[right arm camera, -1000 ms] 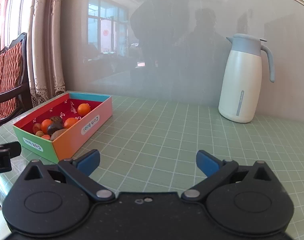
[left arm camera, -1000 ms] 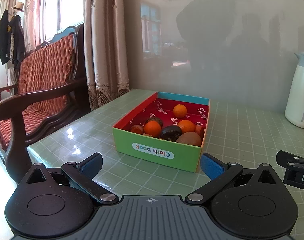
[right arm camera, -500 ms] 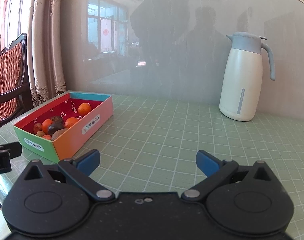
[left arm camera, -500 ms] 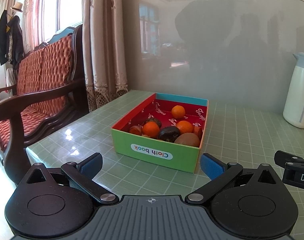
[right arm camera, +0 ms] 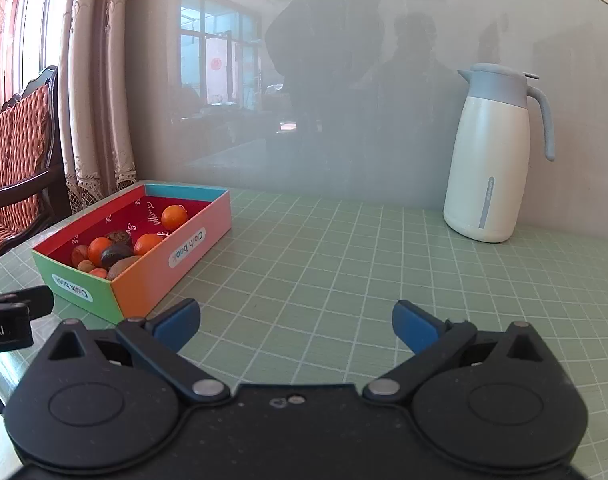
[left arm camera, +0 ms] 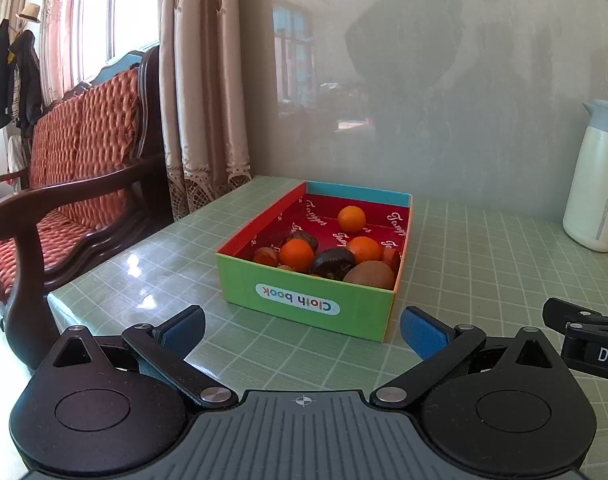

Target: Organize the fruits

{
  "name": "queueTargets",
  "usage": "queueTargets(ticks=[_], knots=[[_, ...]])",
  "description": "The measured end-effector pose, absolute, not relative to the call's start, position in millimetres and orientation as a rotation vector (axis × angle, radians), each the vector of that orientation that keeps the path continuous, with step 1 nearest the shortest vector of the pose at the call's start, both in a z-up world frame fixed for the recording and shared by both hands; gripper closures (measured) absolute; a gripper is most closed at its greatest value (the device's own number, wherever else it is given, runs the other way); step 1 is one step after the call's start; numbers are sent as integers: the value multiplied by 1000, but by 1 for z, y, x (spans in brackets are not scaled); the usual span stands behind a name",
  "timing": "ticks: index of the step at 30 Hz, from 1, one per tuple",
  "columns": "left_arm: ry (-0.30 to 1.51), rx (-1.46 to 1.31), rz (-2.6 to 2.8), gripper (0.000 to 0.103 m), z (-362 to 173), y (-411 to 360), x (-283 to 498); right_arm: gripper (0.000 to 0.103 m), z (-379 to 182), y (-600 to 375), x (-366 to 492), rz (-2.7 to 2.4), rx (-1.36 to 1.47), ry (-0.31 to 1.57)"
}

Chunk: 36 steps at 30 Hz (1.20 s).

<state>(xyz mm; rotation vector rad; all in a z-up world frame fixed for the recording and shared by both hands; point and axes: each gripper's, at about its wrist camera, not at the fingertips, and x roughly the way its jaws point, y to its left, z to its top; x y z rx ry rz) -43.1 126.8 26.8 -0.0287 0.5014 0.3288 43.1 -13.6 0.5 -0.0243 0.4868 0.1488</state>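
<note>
fruits [left arm camera: 328, 252] in box [left arm camera: 304, 300] | right wrist only: whole thermos [right arm camera: 492, 160]

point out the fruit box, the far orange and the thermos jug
fruit box [left arm camera: 304, 300], left wrist view, green front wall
far orange [left arm camera: 351, 218], left wrist view, its middle
thermos jug [right arm camera: 490, 168], right wrist view, white body

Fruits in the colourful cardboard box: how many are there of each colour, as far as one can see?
Bright orange round fruits: 3
Dark, nearly black fruits: 2
Brown fuzzy oval fruit: 1
Small reddish fruits, partly hidden: at least 3
Total: at least 9
</note>
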Motion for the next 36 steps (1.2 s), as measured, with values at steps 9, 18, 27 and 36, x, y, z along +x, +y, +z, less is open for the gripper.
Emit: queueTargets(ticks=[9,18,27,36], knots=[[500,-29,338,0,28,127,-43,0,1,-12,43,155,-24,488],[509,-34,326,0,28,127,-42,0,1,-11,43,164,-22,486],[514,-48,301,0,28,128,-41,0,2,-11,42,169,-18,481],[516,-46,302,0,28,128,-40,0,2,-11,42,177,-16,480]])
